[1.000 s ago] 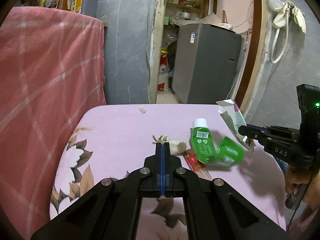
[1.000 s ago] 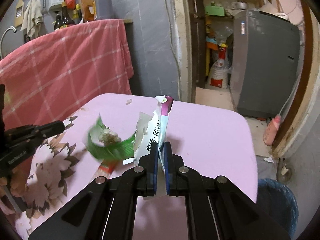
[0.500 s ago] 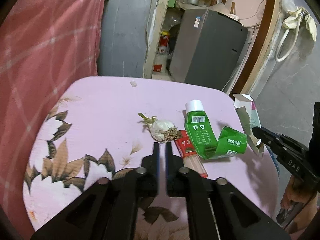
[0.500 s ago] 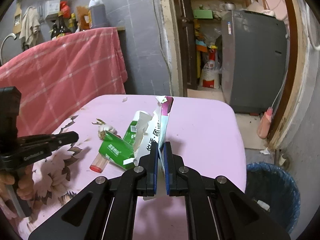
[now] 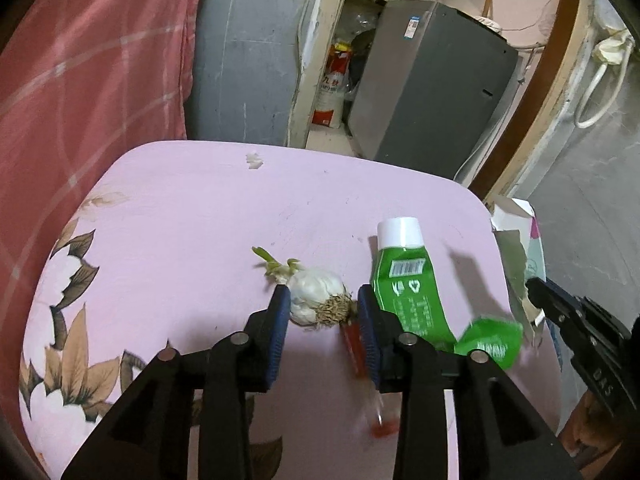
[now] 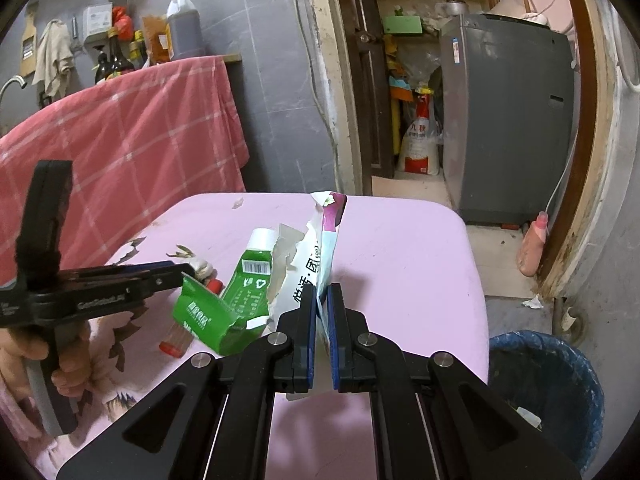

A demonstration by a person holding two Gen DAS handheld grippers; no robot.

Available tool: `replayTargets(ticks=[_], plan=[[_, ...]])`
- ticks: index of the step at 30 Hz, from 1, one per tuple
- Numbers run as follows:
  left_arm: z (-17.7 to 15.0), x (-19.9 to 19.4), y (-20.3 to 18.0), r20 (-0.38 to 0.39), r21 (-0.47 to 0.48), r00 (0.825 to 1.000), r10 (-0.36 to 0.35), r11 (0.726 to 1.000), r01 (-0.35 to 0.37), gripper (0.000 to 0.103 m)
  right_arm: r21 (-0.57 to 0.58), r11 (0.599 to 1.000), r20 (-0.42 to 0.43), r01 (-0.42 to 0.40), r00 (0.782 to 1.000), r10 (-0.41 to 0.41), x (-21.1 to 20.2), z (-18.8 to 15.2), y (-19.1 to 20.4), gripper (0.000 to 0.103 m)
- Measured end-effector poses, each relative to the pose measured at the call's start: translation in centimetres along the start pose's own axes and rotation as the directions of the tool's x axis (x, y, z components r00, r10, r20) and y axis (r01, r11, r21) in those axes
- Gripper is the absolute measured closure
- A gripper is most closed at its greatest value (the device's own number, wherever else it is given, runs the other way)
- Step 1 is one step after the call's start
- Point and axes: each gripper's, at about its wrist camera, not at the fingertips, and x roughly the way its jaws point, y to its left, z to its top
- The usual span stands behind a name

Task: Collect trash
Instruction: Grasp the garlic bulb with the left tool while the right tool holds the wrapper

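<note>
Left wrist view, left gripper spread around garlic bulb, seemingly untouched, right gripper upright, clamping torn carton

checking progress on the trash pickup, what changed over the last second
The left gripper, shut a second ago, has opened and moved forward so its fingers now flank the garlic bulb, not yet gripping it. The green toothpaste tube, blurred mid-motion earlier, now lies on the pink table. The right gripper stays clamped on the torn white carton.
</note>
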Motion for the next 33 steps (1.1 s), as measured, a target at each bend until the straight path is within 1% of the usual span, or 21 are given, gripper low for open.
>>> replayTargets(ticks=[7, 12, 15, 23, 27, 33], plan=[[0.2, 1.2, -0.4, -0.015, 0.017, 0.998, 0.063, 0.998, -0.063, 0.07, 0.005, 1.0, -0.001, -0.009, 1.0, 0.009, 0.4, 0.3, -0.1, 0.099], [0.4, 1.8, 0.4, -0.024, -0.023, 0.998, 0.054, 0.998, -0.055, 0.07, 0.004, 1.0, -0.009, -0.007, 1.0, 0.007, 0.6, 0.2, -0.1, 0.099], [0.4, 1.7, 0.1, -0.021, -0.015, 0.998, 0.064, 0.998, -0.065, 0.073, 0.006, 1.0, -0.015, -0.006, 1.0, 0.006, 0.8, 0.0, -0.2, 0.099], [-0.1, 1.2, -0.1, -0.007, -0.001, 0.998, 0.067, 0.998, -0.067, 0.073, 0.004, 1.0, -0.025, -0.006, 1.0, 0.006, 0.6, -0.5, -0.3, 0.099], [-0.7, 0.2, -0.5, 0.015, 0.013, 0.998, 0.058, 0.998, -0.058, 0.073, 0.004, 1.0, -0.018, -0.002, 1.0, 0.002, 0.2, -0.8, -0.5, 0.099], [-1.8, -2.5, -1.9, 0.108, 0.032, 0.994, 0.019, 0.999, -0.022, 0.073, 0.015, 1.0, 0.009, 0.019, 1.0, -0.019, -0.9, -1.7, -1.1, 0.099]])
